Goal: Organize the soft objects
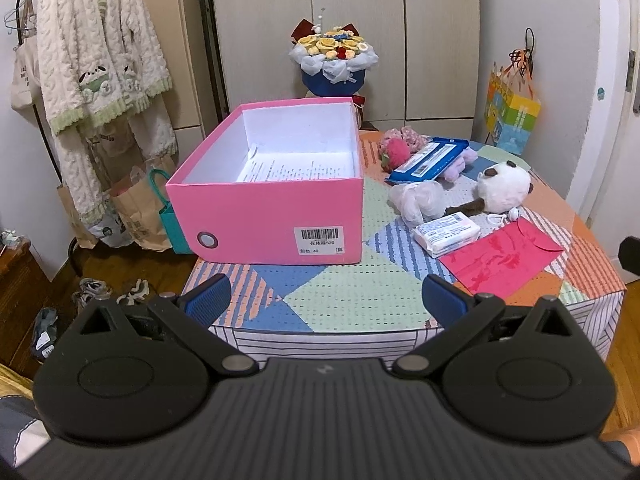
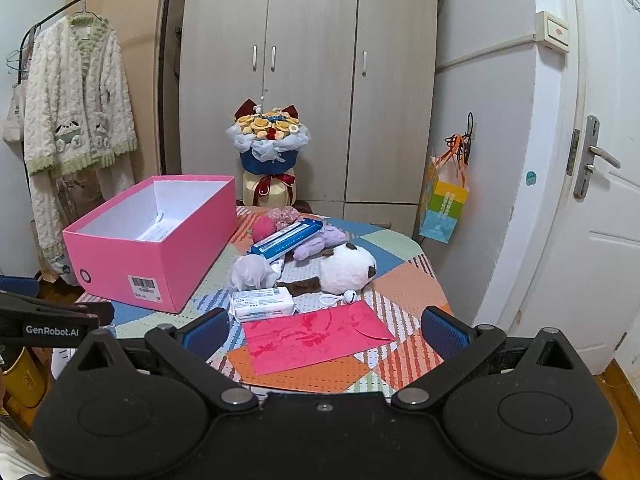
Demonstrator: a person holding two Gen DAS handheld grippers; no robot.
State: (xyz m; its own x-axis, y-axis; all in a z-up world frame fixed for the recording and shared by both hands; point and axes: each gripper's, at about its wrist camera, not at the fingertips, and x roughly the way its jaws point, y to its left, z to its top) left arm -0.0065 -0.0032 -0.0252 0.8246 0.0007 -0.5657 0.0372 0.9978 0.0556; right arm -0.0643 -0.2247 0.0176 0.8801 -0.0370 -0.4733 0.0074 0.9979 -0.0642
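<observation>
You face a matt pink cardboard box (image 1: 266,216), a fluffy plush panda (image 1: 505,187), a glossy plastic-wrapped pack (image 1: 446,233) and perforated patchwork tablecloth (image 1: 340,300).

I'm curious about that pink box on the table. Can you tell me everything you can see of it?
The pink box is an open, lidless shoebox that looks like cardboard, pink outside and white inside. It sits upright on the patchwork tablecloth, left of the pile of soft toys. A printed paper sheet lies on its floor. Its near end carries a barcode label and a round metal-rimmed hole. Neither gripper touches it.
</observation>
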